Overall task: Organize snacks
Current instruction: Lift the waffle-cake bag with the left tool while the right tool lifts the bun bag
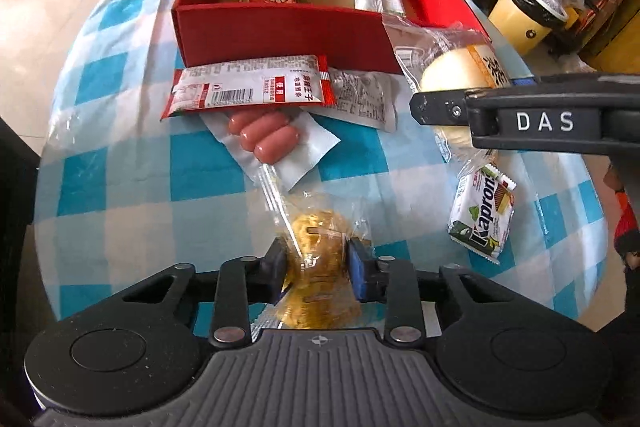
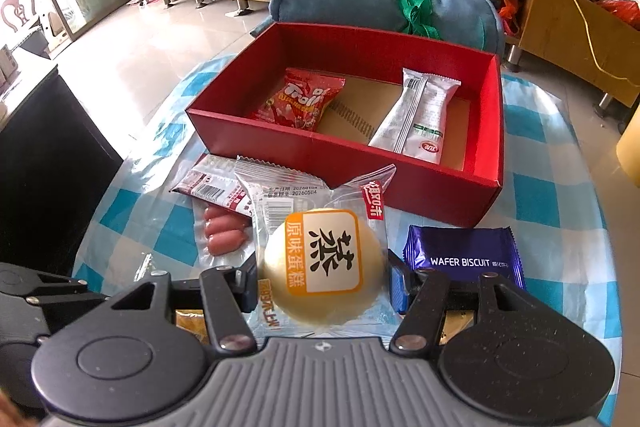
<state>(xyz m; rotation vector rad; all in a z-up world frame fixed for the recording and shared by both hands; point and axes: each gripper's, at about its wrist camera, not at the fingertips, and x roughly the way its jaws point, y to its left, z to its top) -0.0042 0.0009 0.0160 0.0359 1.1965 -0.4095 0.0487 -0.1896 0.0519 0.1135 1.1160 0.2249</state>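
Blue-and-white checked cloth (image 1: pixel 132 183) covers the round table, with wooden shelving and a pale tiled floor behind it. At the far side of the table sits a red box (image 2: pixel 280 143), open at the top; a red Trolli candy bag (image 2: pixel 298 99) lies in its left half and a white-and-silver sachet (image 2: pixel 416 115) lies in its right half.

The left gripper (image 1: pixel 316 263) reaches forward low over the near part of the table, its fingers closed against a clear-wrapped golden pastry (image 1: pixel 320 267). Whether the pastry is lifted off the cloth is hard to tell from this angle. Ahead of it lie a pack of small sausages (image 1: pixel 264 135) and, partly overlapping that pack, a red-and-white snack bar (image 1: pixel 248 87) just in front of the box wall. A green-and-white Kapron wafer (image 1: pixel 482 215) lies to the right.

The right gripper (image 2: pixel 324 283) comes in from the right, level and pointed across the table in the left wrist view. Its fingers clamp a round pale steamed cake (image 2: pixel 324 267) in a clear wrapper with an orange label, held in front of the box, near its front wall. A purple wafer biscuit pack (image 2: pixel 464 255) lies just beside that gripper's right finger.
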